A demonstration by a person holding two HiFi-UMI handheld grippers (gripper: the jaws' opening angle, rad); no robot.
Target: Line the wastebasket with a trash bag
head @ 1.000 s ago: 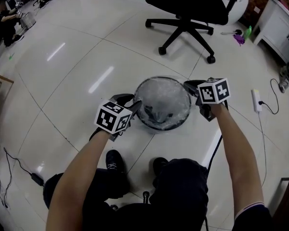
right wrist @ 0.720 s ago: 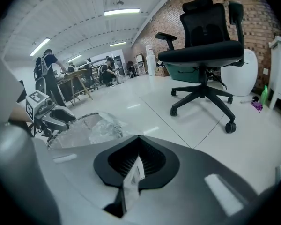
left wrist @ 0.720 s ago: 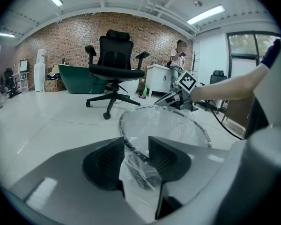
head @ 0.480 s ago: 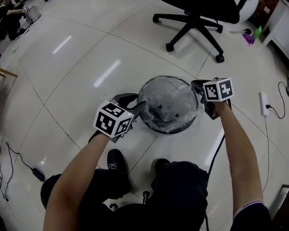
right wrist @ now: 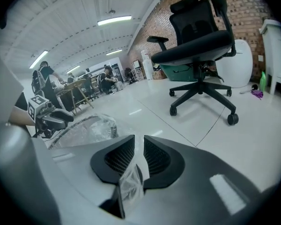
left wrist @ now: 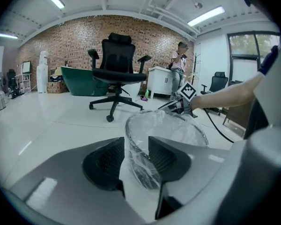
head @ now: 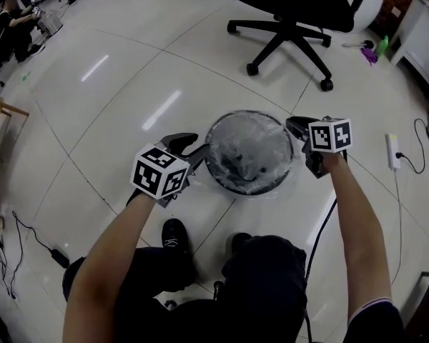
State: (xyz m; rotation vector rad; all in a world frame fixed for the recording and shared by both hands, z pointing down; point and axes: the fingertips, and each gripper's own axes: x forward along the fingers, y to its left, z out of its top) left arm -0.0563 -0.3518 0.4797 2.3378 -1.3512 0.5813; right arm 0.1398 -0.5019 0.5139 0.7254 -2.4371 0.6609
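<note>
Since the bag [head: 256,143] was already sitting down inside the basket [head: 232,186] on the floor [head: 129,84], with its film folded out over the rim, we reckoned we were at the tail end of the job: just tidying the cuff. Our right claw [right wrist: 139,146] had just been opening. Its pads stood a little apart with a strip of bag film hanging loose between them, so it looked like we were letting go at the right side of the rim. Our left claw [left wrist: 136,144] was wide open and straddling the left rim, with rim and film in the gap and the pads not squeezing as far as we could see.

Next move, our guess: back the right claw off without dragging the film along. Then either pinch on the left and tug the cuff down, or pull that claw clear too. Thin plastic clings, so slow seemed the way to go.
</note>
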